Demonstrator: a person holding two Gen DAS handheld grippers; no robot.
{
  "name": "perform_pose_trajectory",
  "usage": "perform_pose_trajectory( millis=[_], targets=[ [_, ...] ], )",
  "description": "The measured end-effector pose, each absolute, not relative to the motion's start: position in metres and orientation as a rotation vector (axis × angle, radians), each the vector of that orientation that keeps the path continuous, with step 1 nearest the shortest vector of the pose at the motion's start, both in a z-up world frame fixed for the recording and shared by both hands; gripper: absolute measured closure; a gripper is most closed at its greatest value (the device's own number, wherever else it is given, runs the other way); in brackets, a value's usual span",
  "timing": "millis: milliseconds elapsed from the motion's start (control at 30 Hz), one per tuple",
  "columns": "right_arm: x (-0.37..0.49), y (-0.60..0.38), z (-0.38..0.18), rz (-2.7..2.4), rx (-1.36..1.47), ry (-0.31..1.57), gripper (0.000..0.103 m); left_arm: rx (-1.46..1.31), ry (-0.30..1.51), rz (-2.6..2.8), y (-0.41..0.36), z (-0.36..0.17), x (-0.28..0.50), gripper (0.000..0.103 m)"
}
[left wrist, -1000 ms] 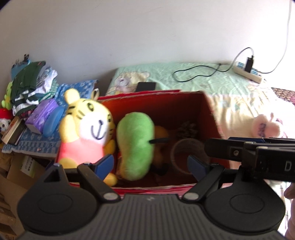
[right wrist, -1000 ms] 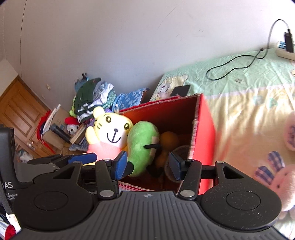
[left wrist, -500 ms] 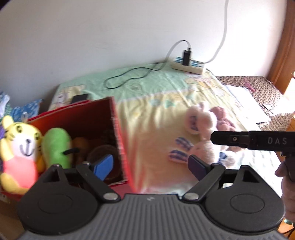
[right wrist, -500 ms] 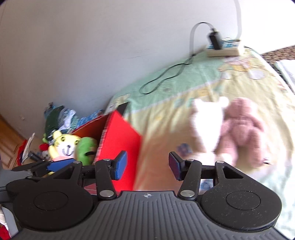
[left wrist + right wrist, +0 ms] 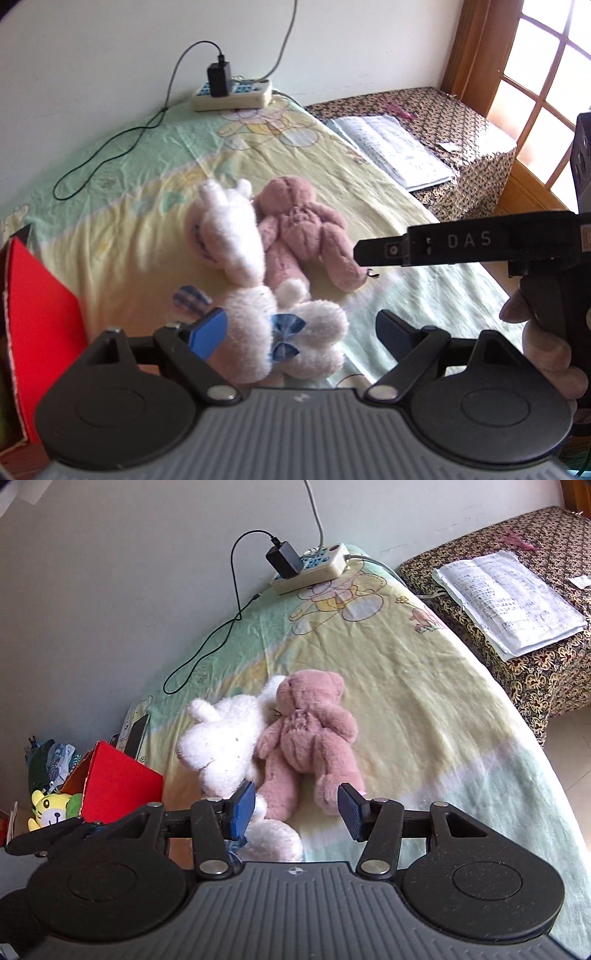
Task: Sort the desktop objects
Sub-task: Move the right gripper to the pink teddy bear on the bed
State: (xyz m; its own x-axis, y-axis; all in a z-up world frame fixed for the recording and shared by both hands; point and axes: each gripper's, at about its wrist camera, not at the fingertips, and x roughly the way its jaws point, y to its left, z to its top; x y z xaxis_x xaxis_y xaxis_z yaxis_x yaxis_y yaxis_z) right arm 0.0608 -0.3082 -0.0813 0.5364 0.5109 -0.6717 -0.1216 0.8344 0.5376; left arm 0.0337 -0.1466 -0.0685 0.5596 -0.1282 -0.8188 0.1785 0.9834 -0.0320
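A white plush rabbit [image 5: 255,306] with a blue bow lies on the bed beside a pink teddy bear [image 5: 299,232]. My left gripper [image 5: 301,330] is open just above the rabbit. The rabbit's body shows between the fingers, and the right finger stands apart from it. In the right wrist view the pink bear [image 5: 310,734] lies face down against the rabbit [image 5: 225,738]. My right gripper [image 5: 295,810] is open, with the bear's legs just beyond its tips. The red box [image 5: 118,775] holding a tiger plush [image 5: 48,808] stands at the left.
A power strip [image 5: 232,94] with a charger and a black cable sits by the wall. Papers [image 5: 506,598] lie on a patterned bench at the right. A phone [image 5: 135,734] lies behind the box. A hand [image 5: 546,343] holds the right gripper's body [image 5: 461,242].
Both views have swung right, away from the open red box of toys and onto the two plush toys on the bed. Both grippers have come lower and closer to them.
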Motion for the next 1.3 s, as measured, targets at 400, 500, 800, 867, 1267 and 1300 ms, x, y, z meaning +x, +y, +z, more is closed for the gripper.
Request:
perform_pose_trajectory(
  millis=[400, 500, 800, 867, 1267, 1300],
  targets=[
    [0.090, -0.331, -0.088, 0.347, 0.484, 0.973, 0.049, 0.063, 1.003, -0.206, -0.171, -0.102, 0.090, 0.014],
    [0.096, -0.333, -0.091, 0.352, 0.479, 0.983, 0.048, 0.037, 1.028, -0.204, -0.167, -0.111, 0.101, 0.015],
    [0.124, -0.332, -0.112, 0.376, 0.507, 1.043, 0.044, 0.010, 1.061, -0.120, -0.145, -0.130, 0.123, 0.015],
    [0.129, -0.329, -0.117, 0.385, 0.502, 1.056, 0.044, -0.011, 1.085, -0.096, -0.132, -0.135, 0.127, 0.015],
    [0.153, -0.303, -0.133, 0.449, 0.444, 1.116, 0.044, -0.048, 1.130, -0.144, -0.134, -0.150, 0.141, 0.016],
    [0.153, -0.302, -0.134, 0.451, 0.445, 1.121, 0.044, -0.039, 1.129, -0.144, -0.136, -0.151, 0.143, 0.016]
  ],
)
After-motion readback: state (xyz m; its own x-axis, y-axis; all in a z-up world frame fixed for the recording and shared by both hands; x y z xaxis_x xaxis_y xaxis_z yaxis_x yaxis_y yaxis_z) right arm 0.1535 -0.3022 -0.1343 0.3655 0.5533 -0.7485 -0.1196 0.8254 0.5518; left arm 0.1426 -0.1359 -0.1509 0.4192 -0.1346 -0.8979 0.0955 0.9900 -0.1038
